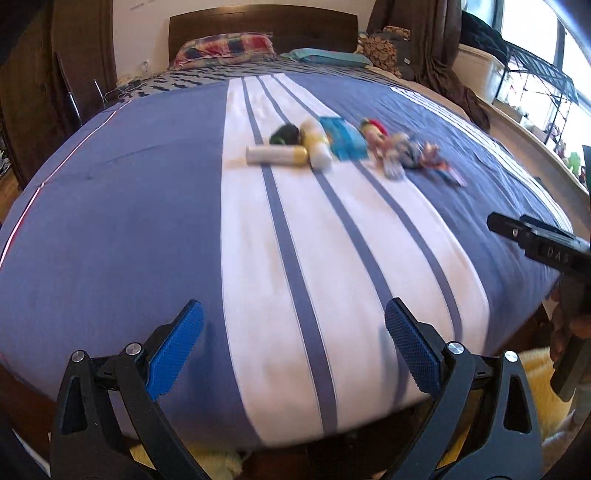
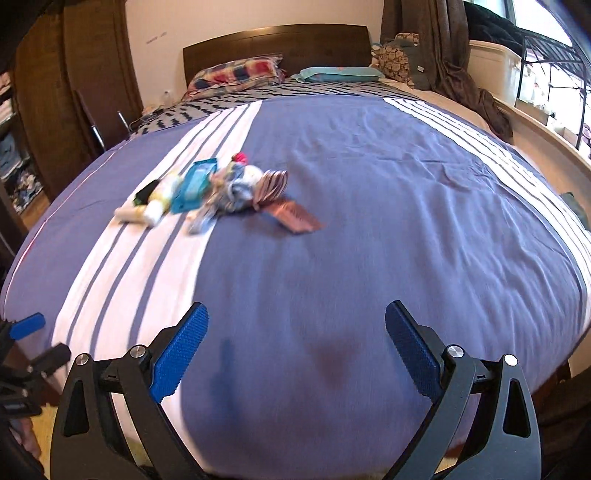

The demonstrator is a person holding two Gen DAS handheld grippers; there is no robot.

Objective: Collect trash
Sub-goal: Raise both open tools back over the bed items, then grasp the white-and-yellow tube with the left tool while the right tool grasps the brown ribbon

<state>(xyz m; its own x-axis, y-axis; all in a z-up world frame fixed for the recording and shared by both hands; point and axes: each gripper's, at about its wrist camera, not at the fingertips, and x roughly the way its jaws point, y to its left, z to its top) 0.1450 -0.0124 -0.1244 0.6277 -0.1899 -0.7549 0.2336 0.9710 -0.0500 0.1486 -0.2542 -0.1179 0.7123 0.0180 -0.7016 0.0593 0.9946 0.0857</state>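
Note:
A row of trash lies mid-bed on the blue and white striped cover (image 1: pixel 332 229): a white and yellow tube (image 1: pixel 277 155), a dark wad (image 1: pixel 285 133), a teal wipes packet (image 1: pixel 341 138), crumpled wrappers (image 1: pixel 406 149). The right wrist view shows the same packet (image 2: pixel 195 184), tube (image 2: pixel 147 212), wrappers (image 2: pixel 236 192) and a brown flat wrapper (image 2: pixel 295 216). My left gripper (image 1: pixel 294 317) hangs open over the bed's foot, far short of the pile. My right gripper (image 2: pixel 297 317) is open too, empty, over the blue cloth. The right tool's black body (image 1: pixel 546 247) shows at the left view's edge.
Pillows (image 1: pixel 225 46) and a dark headboard (image 1: pixel 262 27) are at the far end. A wardrobe (image 1: pixel 33 92) stands left. Curtain, clothes and a black rack (image 1: pixel 532 70) line the window side on the right. A yellow rug (image 1: pixel 535 373) lies below the bed's foot.

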